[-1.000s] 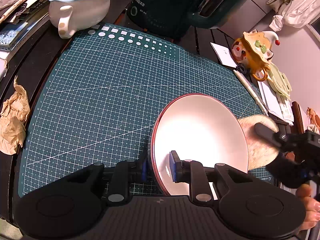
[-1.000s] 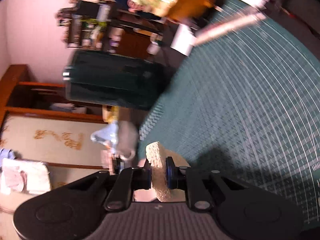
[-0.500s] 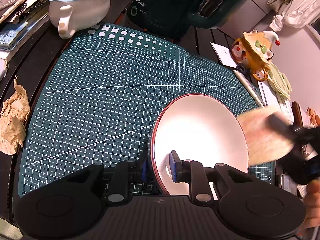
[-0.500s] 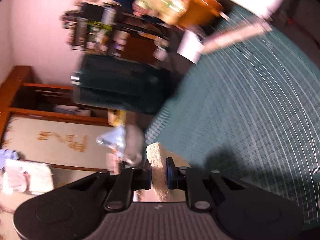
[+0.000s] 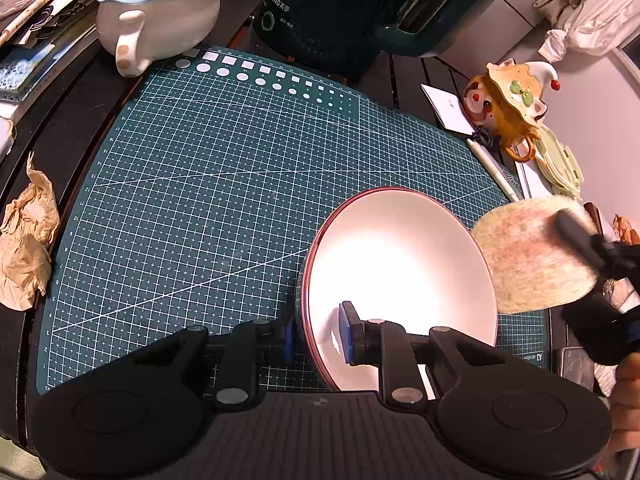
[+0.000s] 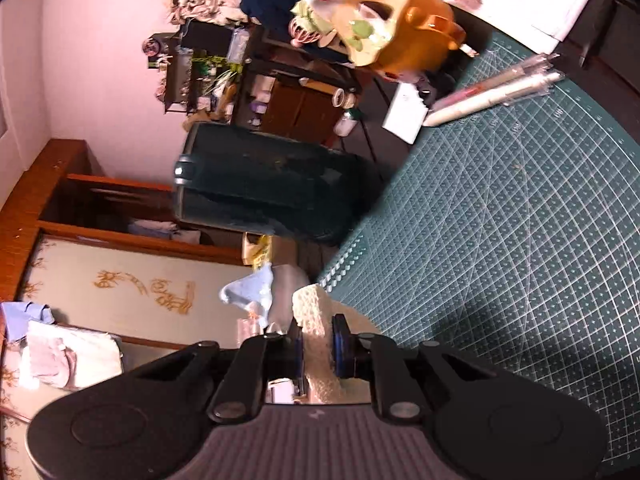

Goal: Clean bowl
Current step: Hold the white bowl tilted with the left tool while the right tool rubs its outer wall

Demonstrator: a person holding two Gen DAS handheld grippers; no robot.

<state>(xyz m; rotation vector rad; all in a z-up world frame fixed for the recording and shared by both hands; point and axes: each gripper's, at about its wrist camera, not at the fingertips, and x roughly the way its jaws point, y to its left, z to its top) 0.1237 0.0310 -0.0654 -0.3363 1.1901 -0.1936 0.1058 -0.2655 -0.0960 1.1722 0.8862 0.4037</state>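
A dark worktop (image 5: 84, 92) carries a green gridded cutting mat (image 5: 224, 184), and in the left wrist view a crumpled brown paper (image 5: 26, 240) lies off the mat's left edge, a pale teapot with a blue lid (image 5: 160, 20) stands at its far left corner, a dark green appliance (image 5: 360, 4) rises behind it, and an orange figurine pot (image 5: 506, 110) sits to the right next to a white pen (image 5: 490, 164). The white bowl (image 5: 400, 264) with its red rim is tipped up on edge over the mat's near right part, and the left gripper (image 5: 318, 338) pinches its near rim, one pad inside the bowl and one outside. Just beside the bowl's right rim a round pale sponge (image 5: 528, 256) is blurred, clamped in the black right gripper (image 5: 580, 248), with part of a hand (image 5: 626, 400) at the right edge. In the right wrist view the scene is rolled sideways: the mat (image 6: 520, 240) fills the right, the appliance (image 6: 264, 196) and the figurine pot (image 6: 392, 28) lie beyond it, pens (image 6: 492, 92) rest near the mat's far edge, and wooden furniture (image 6: 80, 208) and pink wall fill the left. The right gripper (image 6: 318, 344) is pressed tight on the sponge (image 6: 314, 320), which sticks out past its pads
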